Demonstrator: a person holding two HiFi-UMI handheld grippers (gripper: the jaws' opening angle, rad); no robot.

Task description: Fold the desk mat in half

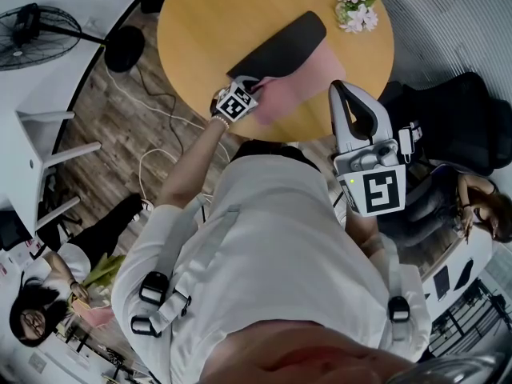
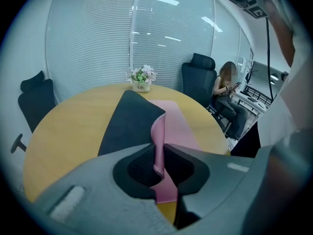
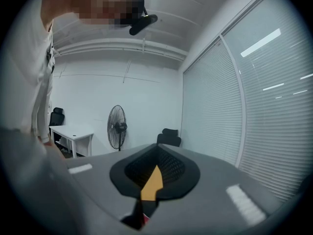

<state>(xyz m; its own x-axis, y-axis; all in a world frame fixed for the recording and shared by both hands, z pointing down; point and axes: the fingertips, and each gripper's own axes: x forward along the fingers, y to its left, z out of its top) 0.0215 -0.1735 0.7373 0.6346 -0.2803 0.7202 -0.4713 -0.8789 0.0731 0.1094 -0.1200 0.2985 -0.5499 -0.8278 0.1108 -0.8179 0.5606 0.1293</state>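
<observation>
A round wooden table (image 1: 200, 22) carries the desk mat (image 1: 280, 46), which shows a black face and a pink face and lies between the table's near edge and a small pot of flowers (image 1: 354, 8). The left gripper (image 1: 240, 94) pinches the mat's raised pink edge between its jaws. The right gripper (image 1: 352, 106) hangs clear of the table, its jaws pressed together on nothing.

From my feed, everything sits around the round wooden table (image 1: 192, 38): white blinds (image 2: 93, 38) right behind it, black office chairs (image 2: 199, 77) beside it, a standing fan (image 3: 117, 126) and white desk (image 3: 73, 131) to its left, wood-plank floor (image 1: 104, 134) with cables (image 1: 152, 102) below.
</observation>
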